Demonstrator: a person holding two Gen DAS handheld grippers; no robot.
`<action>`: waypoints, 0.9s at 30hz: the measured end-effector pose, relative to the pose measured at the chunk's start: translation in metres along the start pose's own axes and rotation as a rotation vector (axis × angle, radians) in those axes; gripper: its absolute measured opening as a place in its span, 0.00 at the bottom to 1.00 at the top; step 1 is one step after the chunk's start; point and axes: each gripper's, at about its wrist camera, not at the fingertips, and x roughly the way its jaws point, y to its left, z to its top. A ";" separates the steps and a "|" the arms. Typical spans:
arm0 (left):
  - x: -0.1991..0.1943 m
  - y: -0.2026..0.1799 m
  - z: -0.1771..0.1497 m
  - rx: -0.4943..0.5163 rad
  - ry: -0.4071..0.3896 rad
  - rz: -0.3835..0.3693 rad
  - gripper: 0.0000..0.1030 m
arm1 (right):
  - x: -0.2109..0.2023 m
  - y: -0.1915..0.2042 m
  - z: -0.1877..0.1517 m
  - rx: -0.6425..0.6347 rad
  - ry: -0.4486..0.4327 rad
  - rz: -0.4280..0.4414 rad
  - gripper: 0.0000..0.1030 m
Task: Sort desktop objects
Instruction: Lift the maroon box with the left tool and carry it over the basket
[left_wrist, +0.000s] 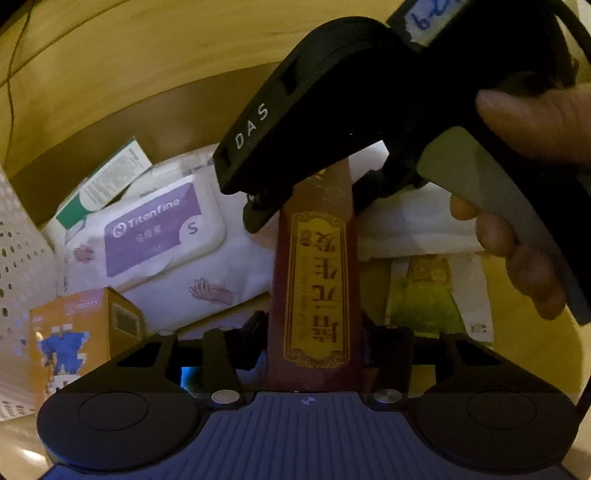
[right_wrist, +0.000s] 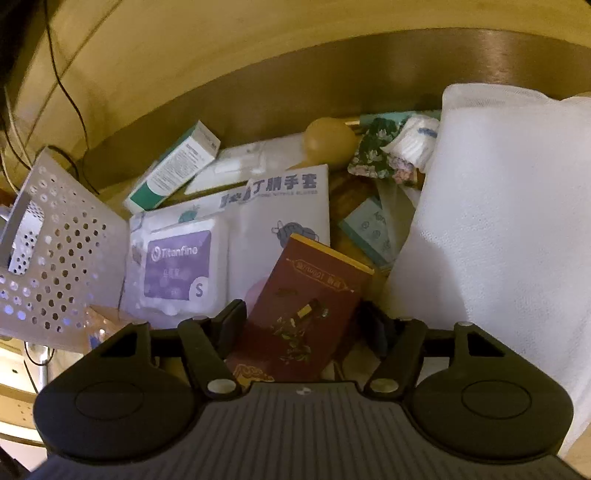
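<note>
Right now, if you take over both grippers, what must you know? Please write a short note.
Left gripper: shut on the red box.
Right gripper: open, jaws either side of the same box, pads not pressing.
Wipes pack, orange box and green-white carton lie loose by the perforated basket.
Done: nothing visibly sorted. Left: place the red box, then the rest.

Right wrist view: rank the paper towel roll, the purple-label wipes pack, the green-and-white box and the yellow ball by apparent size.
1. Paper towel roll, though it sits nearest the camera.
2. Purple-label wipes pack.
3. Green-and-white box.
4. Yellow ball, farthest back, so its true size is unsure.
</note>
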 end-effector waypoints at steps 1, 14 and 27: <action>-0.002 -0.003 -0.001 0.014 -0.008 0.013 0.48 | -0.003 0.000 -0.001 -0.001 -0.009 0.006 0.67; -0.039 -0.014 0.025 0.081 -0.105 0.027 0.49 | -0.057 0.004 0.012 0.018 -0.153 0.031 0.66; -0.103 0.016 0.056 0.095 -0.207 0.092 0.51 | -0.105 0.064 0.037 -0.054 -0.284 0.097 0.66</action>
